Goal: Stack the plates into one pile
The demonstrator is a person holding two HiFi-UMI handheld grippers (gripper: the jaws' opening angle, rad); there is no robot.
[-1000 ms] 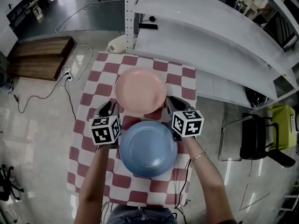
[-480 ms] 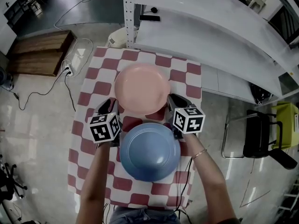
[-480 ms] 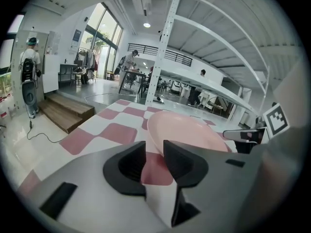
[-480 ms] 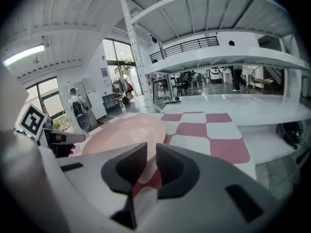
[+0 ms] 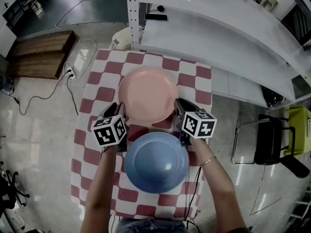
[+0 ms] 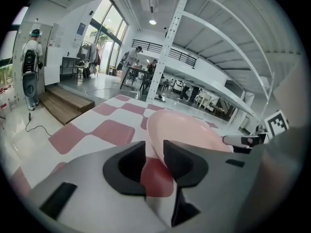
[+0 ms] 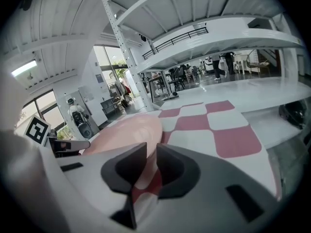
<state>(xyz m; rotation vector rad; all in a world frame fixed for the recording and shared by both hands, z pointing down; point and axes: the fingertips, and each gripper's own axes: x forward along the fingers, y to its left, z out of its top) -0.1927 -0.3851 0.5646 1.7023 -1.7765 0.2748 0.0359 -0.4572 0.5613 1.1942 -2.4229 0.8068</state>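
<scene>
A pink plate (image 5: 147, 93) lies on the red-and-white checked table (image 5: 97, 95), and a blue plate (image 5: 156, 163) lies nearer to me. My left gripper (image 5: 118, 109) is at the pink plate's near left rim and my right gripper (image 5: 178, 106) at its near right rim. In the left gripper view the pink plate (image 6: 192, 130) has its rim in the gap of the left gripper (image 6: 154, 154). In the right gripper view the plate (image 7: 124, 130) reaches between the jaws of the right gripper (image 7: 150, 161). Both pairs of jaws have just been opening and stand open around the rim.
White shelving (image 5: 218, 28) runs along the table's far and right side. A dark chair (image 5: 272, 147) stands on the floor to the right. A wooden platform (image 5: 41, 57) and loose cables (image 5: 73, 89) lie to the left. The blue plate sits between my forearms.
Both grippers have come down a little at the pink plate's sides. The blue plate lies where it was.
</scene>
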